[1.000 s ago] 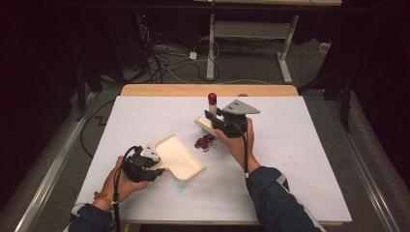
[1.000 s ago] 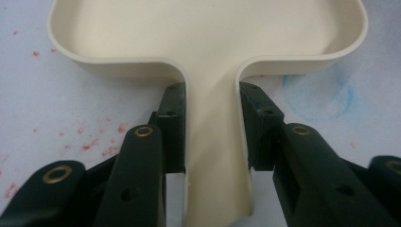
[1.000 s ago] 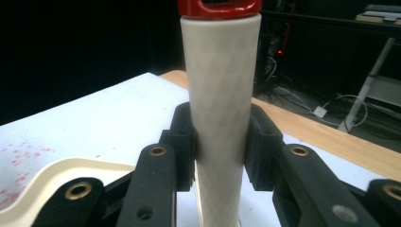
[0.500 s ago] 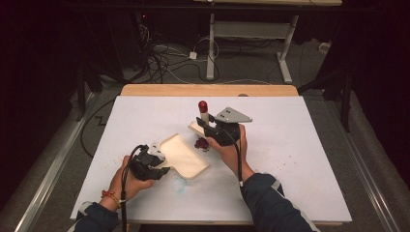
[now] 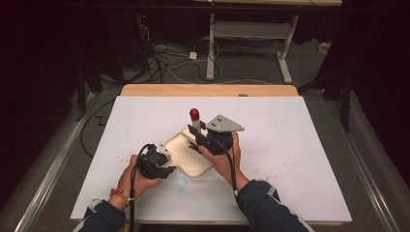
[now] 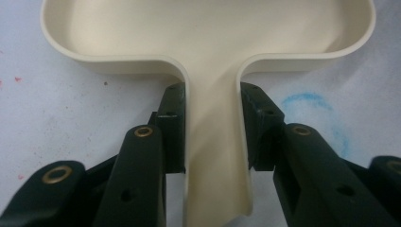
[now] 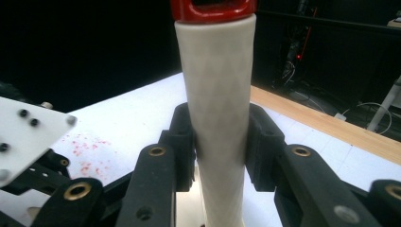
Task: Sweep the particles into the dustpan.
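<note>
A cream scoop-shaped pan (image 5: 186, 155) lies on the white table, and my left gripper (image 5: 163, 166) is shut on its narrow handle (image 6: 213, 142). The black jaws press both sides of that handle, and the pan's open bowl (image 6: 208, 28) spreads out just beyond them. My right gripper (image 5: 203, 140) is shut on a white cylindrical handle (image 7: 218, 109) with a red cap (image 7: 213, 8). This handle stands nearly upright (image 5: 195, 118) at the pan's far edge. A few dark red crumbs (image 5: 193, 147) show between the pan and the right gripper.
Faint red specks (image 7: 85, 151) stain the white table cover (image 5: 290, 135). A blue ring mark (image 6: 307, 101) sits beside the pan's handle. A wooden strip (image 5: 208, 90) runs along the far edge. Cables and desk legs (image 5: 210, 43) lie on the dark floor beyond.
My left gripper has slid the pan to the right, up to the red crumbs. My right gripper has carried the capped handle left and nearer, meeting the pan's far edge.
</note>
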`<state>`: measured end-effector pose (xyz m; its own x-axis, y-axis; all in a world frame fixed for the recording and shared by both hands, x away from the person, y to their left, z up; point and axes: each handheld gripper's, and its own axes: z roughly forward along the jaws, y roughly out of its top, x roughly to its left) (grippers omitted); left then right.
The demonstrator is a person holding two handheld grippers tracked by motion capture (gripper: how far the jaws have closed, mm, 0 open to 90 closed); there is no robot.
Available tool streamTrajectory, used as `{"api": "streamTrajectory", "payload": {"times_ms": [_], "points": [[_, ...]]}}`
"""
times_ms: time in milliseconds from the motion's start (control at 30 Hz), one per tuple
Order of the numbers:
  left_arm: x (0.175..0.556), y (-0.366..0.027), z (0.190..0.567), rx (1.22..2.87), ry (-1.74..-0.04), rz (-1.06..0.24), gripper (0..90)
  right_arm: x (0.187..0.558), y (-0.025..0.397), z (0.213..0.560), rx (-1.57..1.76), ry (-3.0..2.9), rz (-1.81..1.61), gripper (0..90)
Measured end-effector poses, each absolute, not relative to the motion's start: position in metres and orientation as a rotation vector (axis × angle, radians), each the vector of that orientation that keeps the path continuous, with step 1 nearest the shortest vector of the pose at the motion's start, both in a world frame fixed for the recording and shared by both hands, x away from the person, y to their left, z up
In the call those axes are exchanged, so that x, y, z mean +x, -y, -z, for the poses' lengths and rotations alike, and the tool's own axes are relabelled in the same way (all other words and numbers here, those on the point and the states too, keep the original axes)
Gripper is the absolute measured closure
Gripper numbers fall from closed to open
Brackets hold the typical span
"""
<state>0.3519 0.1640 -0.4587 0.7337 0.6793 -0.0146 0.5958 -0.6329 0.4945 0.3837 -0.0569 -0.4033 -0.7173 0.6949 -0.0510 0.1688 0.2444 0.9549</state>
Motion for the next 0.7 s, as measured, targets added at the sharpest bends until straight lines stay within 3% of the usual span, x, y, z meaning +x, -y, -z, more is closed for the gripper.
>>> {"api": "streamTrajectory", "payload": {"times_ms": [700], "points": [[0.353, -0.164, 0.463, 2.484, -0.966, -0.233, 63.8, 0.360, 0.045, 0.396, 0.750, -2.050, -1.470, 70.0]]}}
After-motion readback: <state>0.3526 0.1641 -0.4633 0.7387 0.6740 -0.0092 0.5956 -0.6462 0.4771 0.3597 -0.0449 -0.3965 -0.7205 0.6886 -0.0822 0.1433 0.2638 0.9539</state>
